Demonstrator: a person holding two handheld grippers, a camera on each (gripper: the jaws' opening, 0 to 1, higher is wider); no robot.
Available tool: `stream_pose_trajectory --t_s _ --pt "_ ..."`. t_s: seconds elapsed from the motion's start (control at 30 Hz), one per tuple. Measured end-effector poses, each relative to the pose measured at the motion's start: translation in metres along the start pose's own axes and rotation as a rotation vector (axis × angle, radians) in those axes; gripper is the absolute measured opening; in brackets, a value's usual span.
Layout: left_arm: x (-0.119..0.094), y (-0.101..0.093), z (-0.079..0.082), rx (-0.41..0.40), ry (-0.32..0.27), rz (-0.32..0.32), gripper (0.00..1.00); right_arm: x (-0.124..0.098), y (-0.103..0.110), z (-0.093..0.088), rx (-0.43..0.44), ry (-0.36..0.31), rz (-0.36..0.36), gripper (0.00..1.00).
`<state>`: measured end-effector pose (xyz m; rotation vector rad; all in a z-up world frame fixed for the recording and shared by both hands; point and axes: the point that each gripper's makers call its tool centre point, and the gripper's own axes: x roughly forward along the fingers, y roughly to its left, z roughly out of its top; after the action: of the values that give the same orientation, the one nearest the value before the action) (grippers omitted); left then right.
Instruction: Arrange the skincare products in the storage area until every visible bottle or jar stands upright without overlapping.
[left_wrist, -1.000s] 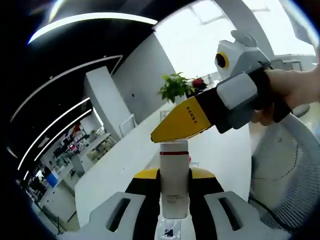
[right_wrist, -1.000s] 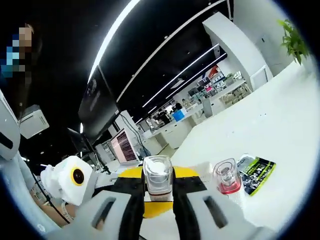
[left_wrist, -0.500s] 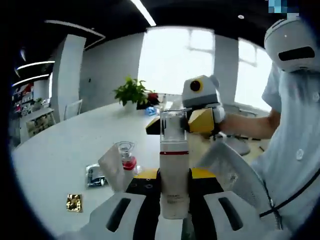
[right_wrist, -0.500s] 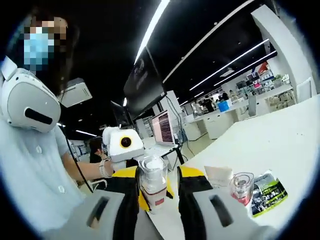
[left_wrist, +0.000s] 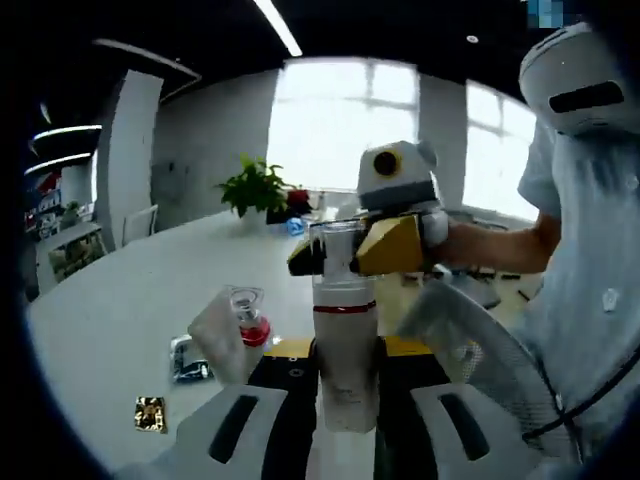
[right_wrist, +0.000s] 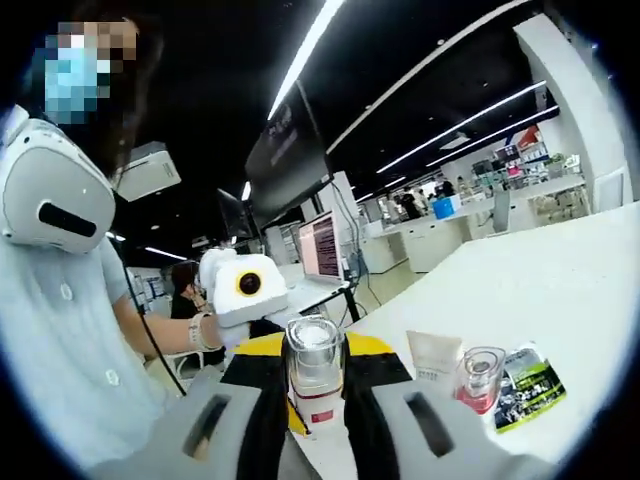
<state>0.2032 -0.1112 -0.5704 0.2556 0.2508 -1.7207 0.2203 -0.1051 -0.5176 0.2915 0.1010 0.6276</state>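
A white bottle (left_wrist: 345, 375) with a red band and a clear cap (right_wrist: 313, 345) stands upright between the jaws of my left gripper (left_wrist: 345, 350), which is shut on its body. My right gripper (right_wrist: 314, 352) comes in from the far side (left_wrist: 345, 250), its yellow jaws shut on the clear cap. On the white table (left_wrist: 120, 300) to the left stand a small clear bottle with a red base (left_wrist: 247, 315) and a pale tube (left_wrist: 215, 340). Both also appear in the right gripper view, the tube (right_wrist: 430, 358) beside the small bottle (right_wrist: 478, 378).
A green sachet (right_wrist: 530, 380) lies by the small bottle, and a gold sachet (left_wrist: 150, 412) lies nearer the table edge. A person in a light shirt (left_wrist: 590, 300) holds the grippers. A white mesh chair (left_wrist: 470, 345) stands close on the right.
My right gripper's jaws have narrowed onto the clear cap. Both views have shifted slightly with the hands; the bottle stays in my left gripper.
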Motion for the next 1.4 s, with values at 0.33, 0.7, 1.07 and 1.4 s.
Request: stream_pose_trajectory --t_s 0.33,0.7,1.07,1.4 --pt "0.012 0.022 0.005 0.207 0.092 0.375 0.21 0.002 -0.027 0.006 0.014 -0.103 -0.304 0.19" --pt "0.006 0.041 0.002 0.320 0.140 0.528 0.18 0.000 -0.032 0.003 0.137 -0.200 -0.398 0.19" --pt "-0.010 0.043 -0.007 0.044 0.059 0.389 0.17 -0.001 -0.014 0.007 0.050 -0.138 -0.203 0.25" --pt "-0.002 0.010 -0.005 -0.181 -0.037 0.084 0.17 0.007 -0.001 0.005 -0.047 0.007 -0.017 0.29"
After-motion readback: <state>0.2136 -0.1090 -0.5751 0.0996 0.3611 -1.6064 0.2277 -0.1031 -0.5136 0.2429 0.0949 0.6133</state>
